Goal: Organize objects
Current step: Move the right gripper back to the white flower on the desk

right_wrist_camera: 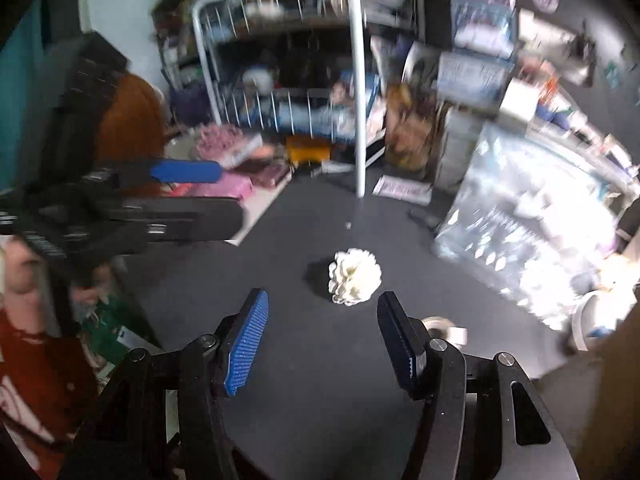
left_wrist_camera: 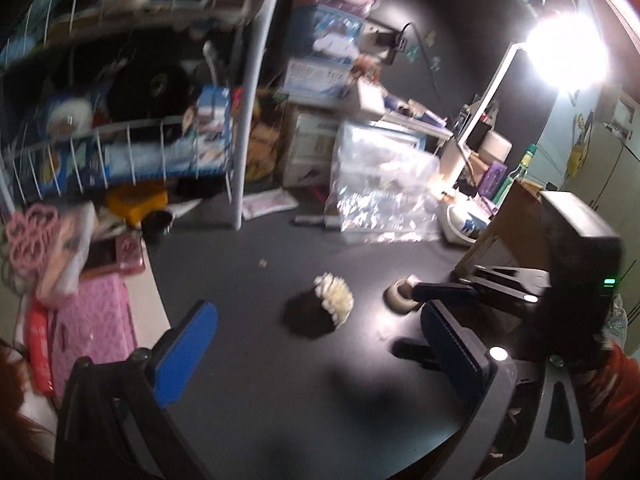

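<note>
A fluffy white and black pom-pom (left_wrist_camera: pixel 320 308) lies on the dark table (left_wrist_camera: pixel 256 280). In the right wrist view the pom-pom (right_wrist_camera: pixel 354 282) shows mostly white, just beyond the fingertips. My left gripper (left_wrist_camera: pixel 320 344) stands wide open, with the pom-pom a little ahead of the gap and nothing between the blue pads. My right gripper (right_wrist_camera: pixel 324 332) is open too, and nothing is between its pads. A small tape roll (left_wrist_camera: pixel 400 296) sits right of the pom-pom, by the right gripper's right finger (right_wrist_camera: pixel 400 344). The views are blurred.
A white wire shelf rack (left_wrist_camera: pixel 132 148) packed with boxes stands at the back left, on a white pole (right_wrist_camera: pixel 360 120). A clear plastic bag (left_wrist_camera: pixel 384 200) lies at the back right and a dark pen (left_wrist_camera: pixel 316 222) before it. Pink items (left_wrist_camera: pixel 92 328) lie at the left edge.
</note>
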Tool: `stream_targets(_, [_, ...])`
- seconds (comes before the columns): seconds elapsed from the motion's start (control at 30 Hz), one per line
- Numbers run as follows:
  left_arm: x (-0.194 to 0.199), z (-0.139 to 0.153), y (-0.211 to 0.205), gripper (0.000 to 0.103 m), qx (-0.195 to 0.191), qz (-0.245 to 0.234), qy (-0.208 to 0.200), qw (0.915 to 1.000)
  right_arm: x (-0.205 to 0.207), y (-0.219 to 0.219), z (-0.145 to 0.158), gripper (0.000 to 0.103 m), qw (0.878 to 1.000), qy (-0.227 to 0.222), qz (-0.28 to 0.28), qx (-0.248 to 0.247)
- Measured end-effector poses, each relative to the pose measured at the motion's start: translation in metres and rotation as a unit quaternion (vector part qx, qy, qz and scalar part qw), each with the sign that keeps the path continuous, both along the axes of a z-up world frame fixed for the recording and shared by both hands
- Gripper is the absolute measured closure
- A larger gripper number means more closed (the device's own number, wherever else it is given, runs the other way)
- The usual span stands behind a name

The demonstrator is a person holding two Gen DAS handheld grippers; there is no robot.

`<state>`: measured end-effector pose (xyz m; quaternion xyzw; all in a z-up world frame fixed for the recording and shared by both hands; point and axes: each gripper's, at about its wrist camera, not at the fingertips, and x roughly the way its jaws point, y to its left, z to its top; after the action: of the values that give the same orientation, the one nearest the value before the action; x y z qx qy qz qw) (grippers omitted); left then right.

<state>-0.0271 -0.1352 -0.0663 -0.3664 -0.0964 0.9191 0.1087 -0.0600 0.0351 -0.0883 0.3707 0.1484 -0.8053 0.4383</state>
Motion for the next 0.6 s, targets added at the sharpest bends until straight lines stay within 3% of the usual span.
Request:
stream_targets(0.17, [-0.006, -0.022, -0.004, 0.002, 0.015, -0.016, -0.02, 0.9995, -0.021, -0.027, -0.038, 0.05, 0.999, 0.011, -0.008, 0.035])
stream_targets(0.43, [-0.026, -0.039, -0.003, 0.002, 0.034, -0.039, -0.039, 0.9979, -0.049, -0.041, -0.058, 0.051, 0.999, 0.0, -0.011, 0.051])
stream_targets(0.6, [-0.032, -0.041, -0.004, 0.002, 0.042, -0.043, -0.042, 0.9973, -0.051, -0.044, -0.065, 0.069, 0.998, 0.004, -0.007, 0.062])
